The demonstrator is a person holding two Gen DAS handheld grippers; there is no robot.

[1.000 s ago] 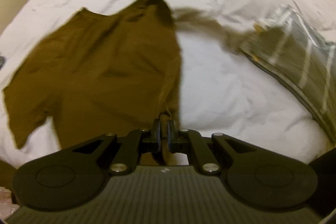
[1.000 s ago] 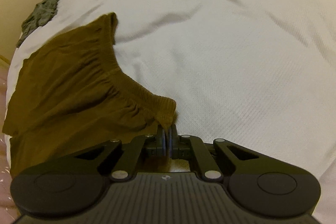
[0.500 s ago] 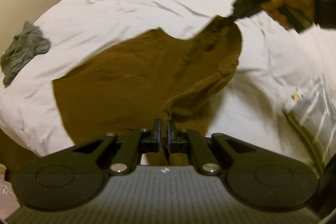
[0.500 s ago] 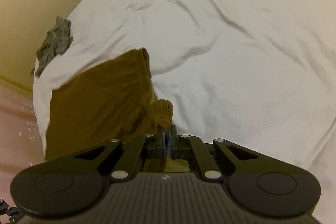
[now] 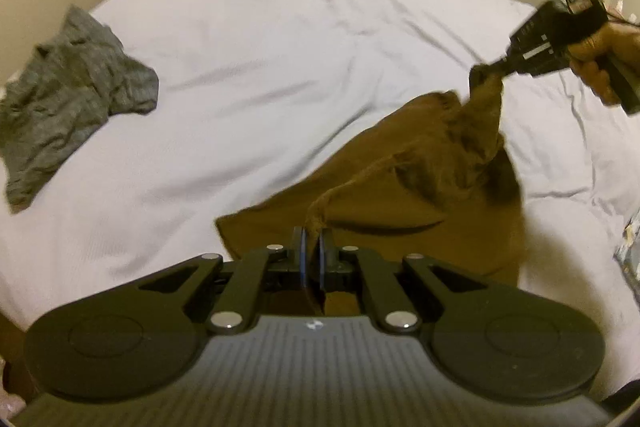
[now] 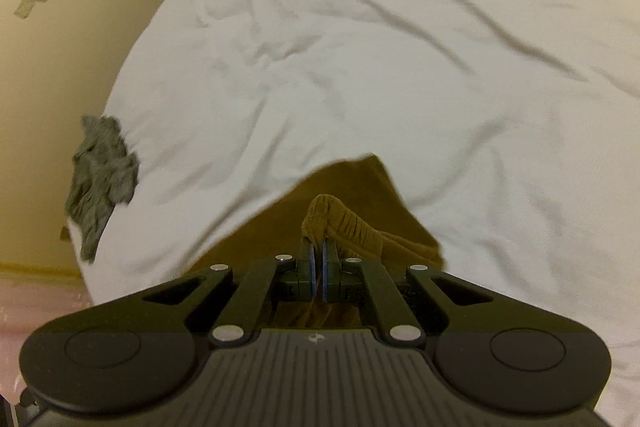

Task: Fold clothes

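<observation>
Far left on the white bed (image 5: 280, 39): a crumpled grey cloth (image 5: 68, 99). Middle: left gripper (image 5: 313, 247) pinched tight on one corner of the brown shorts (image 5: 400, 187). Up and right: right gripper (image 5: 500, 65) pinching the waistband corner. Shorts stretched slantwise between both, partly lifted off the bed.

The left tongs (image 5: 313, 245) hide the near edge of the brown shorts (image 5: 408, 187).
</observation>
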